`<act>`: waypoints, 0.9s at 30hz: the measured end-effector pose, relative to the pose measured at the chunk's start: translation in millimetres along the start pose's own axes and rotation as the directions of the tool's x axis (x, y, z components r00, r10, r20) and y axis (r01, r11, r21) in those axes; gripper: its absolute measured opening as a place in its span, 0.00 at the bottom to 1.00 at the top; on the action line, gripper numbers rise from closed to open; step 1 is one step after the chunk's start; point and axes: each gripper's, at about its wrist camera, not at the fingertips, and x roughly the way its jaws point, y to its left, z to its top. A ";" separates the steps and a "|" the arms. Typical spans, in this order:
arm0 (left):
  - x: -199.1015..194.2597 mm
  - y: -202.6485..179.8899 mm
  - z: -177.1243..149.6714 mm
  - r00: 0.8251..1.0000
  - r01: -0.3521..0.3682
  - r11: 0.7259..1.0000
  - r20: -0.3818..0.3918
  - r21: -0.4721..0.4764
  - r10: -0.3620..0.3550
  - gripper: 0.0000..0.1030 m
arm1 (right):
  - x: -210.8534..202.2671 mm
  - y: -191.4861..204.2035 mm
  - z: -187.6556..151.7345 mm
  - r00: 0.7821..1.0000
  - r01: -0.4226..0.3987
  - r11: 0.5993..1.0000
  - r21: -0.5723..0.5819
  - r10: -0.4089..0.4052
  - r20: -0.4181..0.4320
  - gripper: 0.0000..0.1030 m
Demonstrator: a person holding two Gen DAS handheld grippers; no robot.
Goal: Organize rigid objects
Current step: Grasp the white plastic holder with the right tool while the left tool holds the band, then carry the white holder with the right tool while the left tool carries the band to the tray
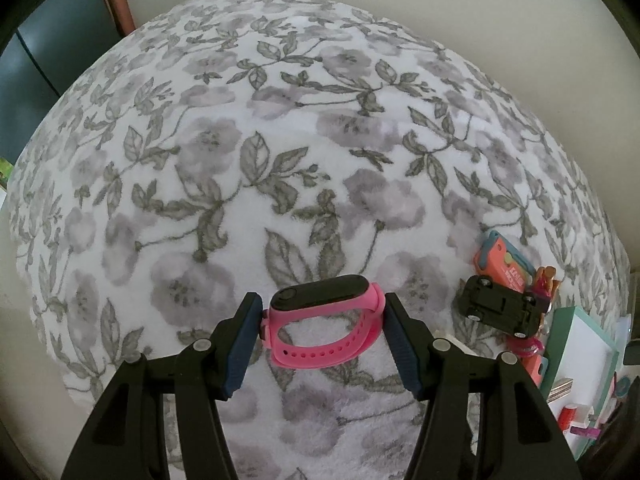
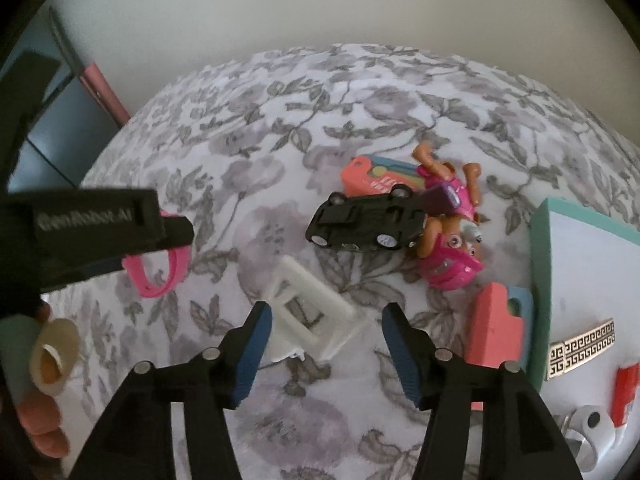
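Observation:
A pink watch [image 1: 320,344] with a black face sits between the blue pads of my left gripper [image 1: 320,303], which is shut on its two ends just above the floral blanket [image 1: 280,140]. In the right wrist view the same pink watch [image 2: 154,280] hangs under the left gripper's black body. My right gripper [image 2: 326,309] is open and points down at a white plastic frame [image 2: 316,312] that lies on the blanket between its fingers; the right pad is clear of it. A black toy car [image 2: 360,222] lies upside down just beyond.
A pink toy pup [image 2: 448,248] and a coral card [image 2: 368,178] lie by the car. A coral block [image 2: 496,328] leans on a teal-rimmed tray [image 2: 538,280] holding a silver buckle [image 2: 580,348], a red piece and a ring. A hand [image 2: 44,428] is at lower left.

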 end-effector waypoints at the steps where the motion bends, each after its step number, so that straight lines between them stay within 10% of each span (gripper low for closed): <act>1: 0.4 0.0 0.2 1.000 0.003 1.000 -0.002 0.000 -0.003 0.61 | 1.5 -0.2 0.0 1.000 -0.008 1.000 0.000 0.008 0.001 0.63; 27: 6.0 4.7 2.4 1.000 0.006 0.999 -0.010 -0.032 -0.006 0.61 | 24.2 16.5 7.8 1.000 0.023 0.999 -0.030 -0.023 0.015 0.69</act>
